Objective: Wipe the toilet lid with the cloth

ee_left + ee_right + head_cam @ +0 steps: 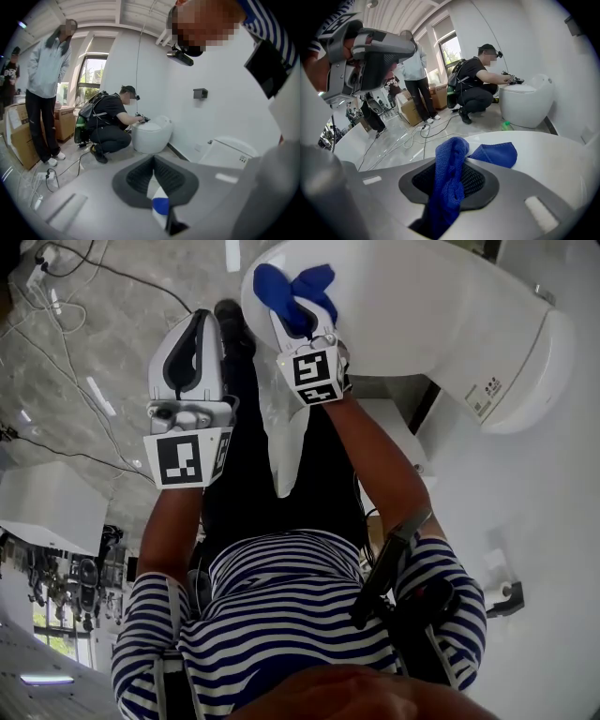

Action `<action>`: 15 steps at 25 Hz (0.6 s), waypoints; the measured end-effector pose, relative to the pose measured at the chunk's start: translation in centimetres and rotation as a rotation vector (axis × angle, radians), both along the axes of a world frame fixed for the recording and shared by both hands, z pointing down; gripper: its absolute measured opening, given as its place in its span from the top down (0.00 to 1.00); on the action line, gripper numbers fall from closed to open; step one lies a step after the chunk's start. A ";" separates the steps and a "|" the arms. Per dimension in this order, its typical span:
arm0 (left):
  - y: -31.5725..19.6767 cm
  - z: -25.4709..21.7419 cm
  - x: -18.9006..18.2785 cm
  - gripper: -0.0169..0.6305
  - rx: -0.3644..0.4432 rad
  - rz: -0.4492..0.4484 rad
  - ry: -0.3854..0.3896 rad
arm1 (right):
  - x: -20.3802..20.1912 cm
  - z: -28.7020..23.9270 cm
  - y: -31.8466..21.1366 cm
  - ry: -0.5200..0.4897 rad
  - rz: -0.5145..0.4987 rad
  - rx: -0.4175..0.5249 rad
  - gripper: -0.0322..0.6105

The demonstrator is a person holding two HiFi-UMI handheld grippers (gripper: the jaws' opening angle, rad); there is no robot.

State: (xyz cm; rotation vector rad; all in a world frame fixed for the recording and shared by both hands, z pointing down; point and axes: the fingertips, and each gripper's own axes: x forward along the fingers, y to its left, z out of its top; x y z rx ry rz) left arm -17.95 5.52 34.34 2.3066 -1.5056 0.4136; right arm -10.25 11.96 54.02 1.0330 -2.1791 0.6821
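The white toilet lid (422,306) lies at the top of the head view. My right gripper (298,317) hovers at its left rim, shut on a blue cloth (295,292). One corner of the cloth (497,153) rests on the lid (548,164), while the rest is bunched between the pads. My left gripper (197,334) hangs to the left of the toilet, over the floor, with its pads together and nothing between them. In the left gripper view, a bit of the blue cloth (160,205) shows past those pads (136,180).
Cables (75,296) trail over the marble floor to the left. A second white toilet (527,105) stands farther off with a person crouched at it (476,84). Another person stands near cardboard boxes (18,136). A green bottle (506,125) lies on the floor.
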 end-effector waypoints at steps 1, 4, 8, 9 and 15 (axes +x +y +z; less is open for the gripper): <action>0.1 0.1 -0.5 0.97 -0.001 -0.005 0.000 | -0.8 0.0 0.1 -0.004 -0.010 -0.001 0.78; 0.0 0.3 -1.7 0.97 0.001 -0.019 0.001 | -3.1 0.3 0.4 -0.012 -0.044 -0.008 0.78; 0.0 0.5 -3.0 0.97 0.001 -0.034 0.004 | -5.7 0.7 0.7 -0.024 -0.079 -0.015 0.78; 0.1 0.5 -3.2 0.97 0.001 -0.036 0.004 | -6.3 0.8 0.7 -0.028 -0.088 -0.015 0.78; 0.3 0.8 -4.9 0.97 -0.002 -0.047 0.005 | -9.5 1.0 1.0 -0.044 -0.123 -0.016 0.78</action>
